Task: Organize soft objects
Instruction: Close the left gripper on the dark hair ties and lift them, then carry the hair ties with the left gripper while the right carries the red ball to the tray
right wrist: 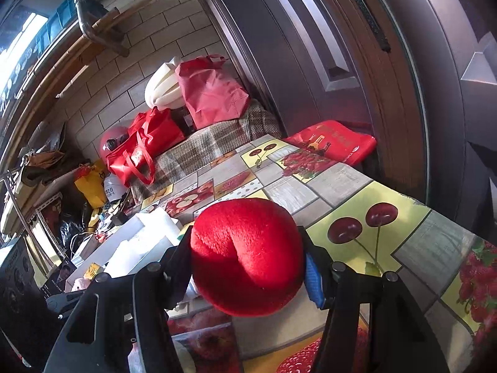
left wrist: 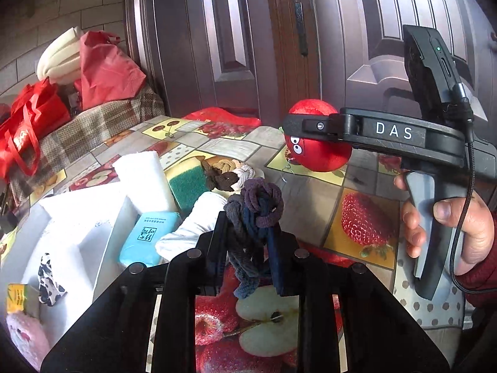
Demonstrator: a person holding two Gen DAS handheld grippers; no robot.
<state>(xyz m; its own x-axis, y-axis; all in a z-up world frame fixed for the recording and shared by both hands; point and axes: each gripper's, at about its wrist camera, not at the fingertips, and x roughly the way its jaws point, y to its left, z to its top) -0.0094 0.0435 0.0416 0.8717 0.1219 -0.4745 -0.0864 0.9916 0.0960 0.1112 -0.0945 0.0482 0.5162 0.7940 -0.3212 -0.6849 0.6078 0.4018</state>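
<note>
The left gripper [left wrist: 248, 242] pinched a limp bundle of hair ties [left wrist: 254, 217] between its fingers, while the right gripper [right wrist: 248, 267] squeezed a light, yielding red plush ball [right wrist: 247, 256] around its middle.

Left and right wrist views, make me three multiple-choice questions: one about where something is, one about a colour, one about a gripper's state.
1. Where does the blue soap-like packet lie?
A. beside the white divided box
B. on the red bag
C. under the plush ball

2. What colour is the plush ball?
A. green
B. red
C. white

3. What is the left gripper doing?
A. open, holding nothing
B. shut on a sponge
C. shut on the dark hair ties

Answers: 1 A, it rests against the white divided box; 2 B, its fur is red in both views; 3 C, the dark hair ties are pinched between its fingers.
</note>
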